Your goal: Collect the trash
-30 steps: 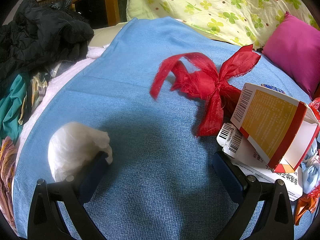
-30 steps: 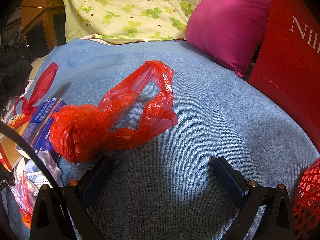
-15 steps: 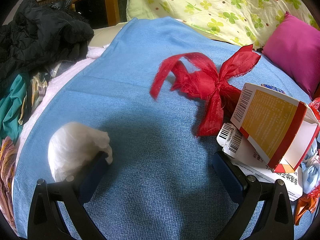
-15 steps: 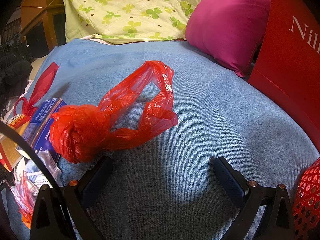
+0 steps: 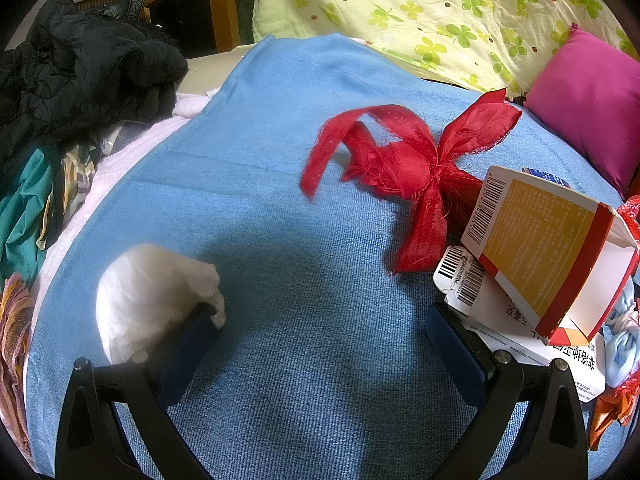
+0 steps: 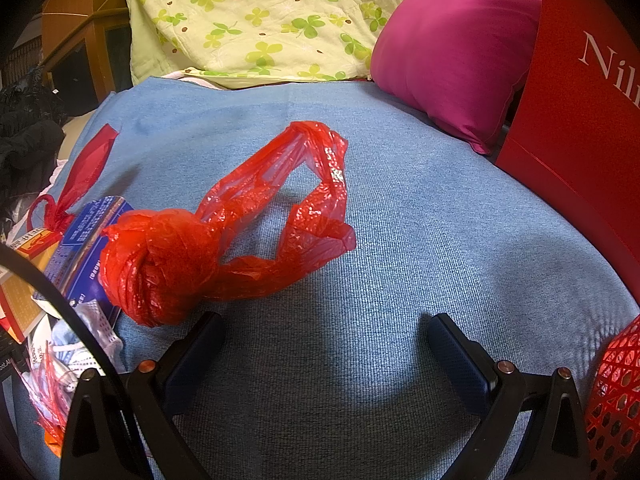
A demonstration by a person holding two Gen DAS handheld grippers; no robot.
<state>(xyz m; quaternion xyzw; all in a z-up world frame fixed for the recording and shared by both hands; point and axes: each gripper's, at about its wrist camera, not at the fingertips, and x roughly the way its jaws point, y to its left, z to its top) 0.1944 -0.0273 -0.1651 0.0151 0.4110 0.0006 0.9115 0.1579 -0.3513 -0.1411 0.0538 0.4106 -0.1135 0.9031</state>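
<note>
Trash lies scattered over a blue woven blanket (image 5: 248, 208) spread on a bed. Nearest the left gripper (image 5: 320, 336), whose two dark fingers stand spread wide with only blanket between them, a crumpled white tissue wad (image 5: 148, 300) rests against the outside of its left finger (image 5: 188, 344). Just beyond its right finger sits a flattened white carton with barcodes (image 5: 492, 312), and an opened yellow-and-red cardboard box (image 5: 536, 248) leans on top of it. Past these, a frayed red fabric ribbon bow (image 5: 408, 160) lies on the blanket, one tail touching the cartons. In the right wrist view the right gripper (image 6: 324, 348) is likewise spread apart and holds nothing; a knotted red plastic bag (image 6: 172, 260) lies just ahead of its left finger (image 6: 192, 360), its looped handles stretching away across the blanket. Beside the bag's knot is a blue printed box (image 6: 88, 232), with crumpled wrappers and pale blue scraps (image 6: 60, 364) below it. A red mesh basket (image 6: 616, 396) shows at the lower right edge, and a red paper bag with white lettering (image 6: 580, 92) stands further along the right side. Farther back sit a magenta pillow (image 6: 452, 52) and a pale green clover-print quilt (image 6: 256, 20). Dark clothing (image 5: 72, 72) is heaped at the left.
</note>
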